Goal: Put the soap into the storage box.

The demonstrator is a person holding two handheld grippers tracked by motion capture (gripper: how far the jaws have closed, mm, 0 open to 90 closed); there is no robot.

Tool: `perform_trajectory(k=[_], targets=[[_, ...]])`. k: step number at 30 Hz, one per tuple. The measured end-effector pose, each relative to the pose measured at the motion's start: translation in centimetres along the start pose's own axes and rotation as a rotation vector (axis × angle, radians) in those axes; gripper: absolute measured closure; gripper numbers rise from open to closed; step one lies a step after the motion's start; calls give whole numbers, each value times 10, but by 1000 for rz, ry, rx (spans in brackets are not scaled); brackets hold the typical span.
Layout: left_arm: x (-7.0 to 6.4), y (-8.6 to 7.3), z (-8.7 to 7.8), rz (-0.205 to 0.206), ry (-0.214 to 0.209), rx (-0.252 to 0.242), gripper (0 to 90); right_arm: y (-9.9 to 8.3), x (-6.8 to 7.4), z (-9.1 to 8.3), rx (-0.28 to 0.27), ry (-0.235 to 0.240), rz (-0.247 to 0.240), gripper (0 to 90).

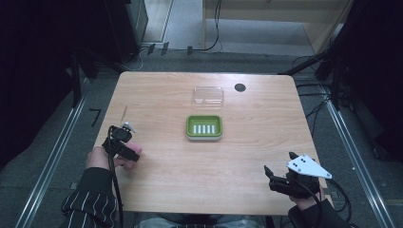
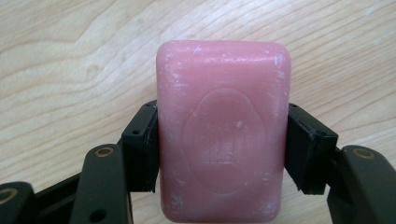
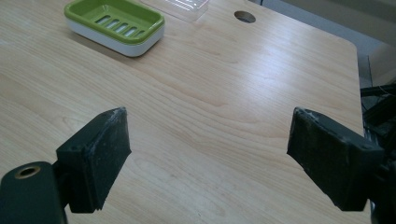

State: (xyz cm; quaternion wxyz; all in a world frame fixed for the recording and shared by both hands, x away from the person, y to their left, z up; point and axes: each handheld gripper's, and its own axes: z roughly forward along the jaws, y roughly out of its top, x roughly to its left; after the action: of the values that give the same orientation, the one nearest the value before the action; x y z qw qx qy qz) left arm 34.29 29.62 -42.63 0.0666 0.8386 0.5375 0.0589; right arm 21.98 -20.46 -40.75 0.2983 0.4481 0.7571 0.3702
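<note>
A pink bar of soap sits between the jaws of my left gripper, which is shut on its two long sides just above the wooden table. In the high view the soap and the left gripper are near the table's left edge. A green soap dish with a slotted floor rests mid-table; the same dish appears at the upper left of the right gripper view. My right gripper hovers near the front right corner, jaws wide open with bare wood between them.
A clear plastic lid lies behind the dish. A round cable hole is in the table near the back edge. Cables and dark stands surround the table on the floor.
</note>
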Motion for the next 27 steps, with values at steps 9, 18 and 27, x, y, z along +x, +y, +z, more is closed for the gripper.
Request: perform_trajectory(k=[9,18,27], targets=[[-15,13,2,68,-11,-7,388,-3,-1,-4,3,-19,10,135],[-26,25,4,117,-18,1,388,-2,-1,-3,6,-14,3,135],[-37,40,1,165,-29,-15,388,-3,-2,-4,3,-16,8,135]])
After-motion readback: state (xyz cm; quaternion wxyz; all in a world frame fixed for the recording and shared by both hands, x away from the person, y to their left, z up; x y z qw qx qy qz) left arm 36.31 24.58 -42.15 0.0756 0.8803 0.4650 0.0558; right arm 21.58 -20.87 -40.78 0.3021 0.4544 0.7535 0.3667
